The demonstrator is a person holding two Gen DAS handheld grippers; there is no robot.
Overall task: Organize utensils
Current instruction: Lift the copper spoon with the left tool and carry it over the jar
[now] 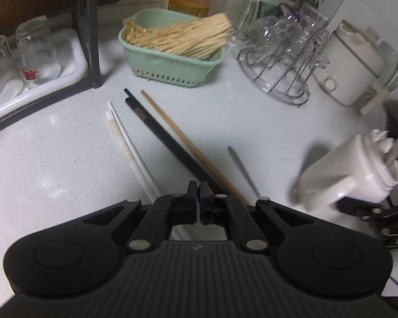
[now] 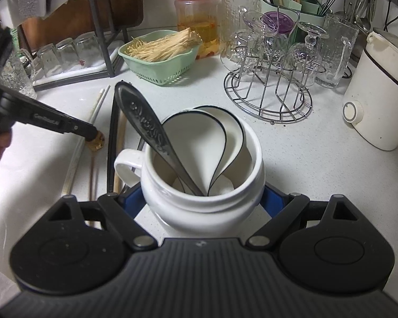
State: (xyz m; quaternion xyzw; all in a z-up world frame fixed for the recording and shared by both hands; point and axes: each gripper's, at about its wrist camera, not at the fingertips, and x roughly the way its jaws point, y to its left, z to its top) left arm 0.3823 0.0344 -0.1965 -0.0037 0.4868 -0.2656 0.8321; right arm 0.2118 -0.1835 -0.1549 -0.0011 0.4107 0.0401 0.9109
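Loose chopsticks lie on the pale counter in the left wrist view: a white pair [image 1: 127, 143], a black pair [image 1: 159, 129] and a wooden one [image 1: 177, 129], with a thin metal handle [image 1: 241, 169] to their right. My left gripper [image 1: 199, 188] is shut just above their near ends, and I see nothing between its pads. The black pair runs under its right finger. My right gripper [image 2: 204, 201] is shut on a white ceramic jar [image 2: 225, 212] that has a handle. In the jar are white spoons [image 2: 199, 137] and a patterned metal spoon [image 2: 146, 124]. The same jar [image 1: 342, 175] shows at the right of the left wrist view.
A green basket of straw-coloured sticks [image 1: 172, 61] sits behind the chopsticks. Upturned glasses [image 1: 37, 47] stand on a white tray at the left. A wire rack of glasses [image 2: 268, 98], a white cooker [image 2: 379, 100], a red-lidded jar [image 2: 196, 16] and a green utensil holder [image 2: 291, 2] line the back.
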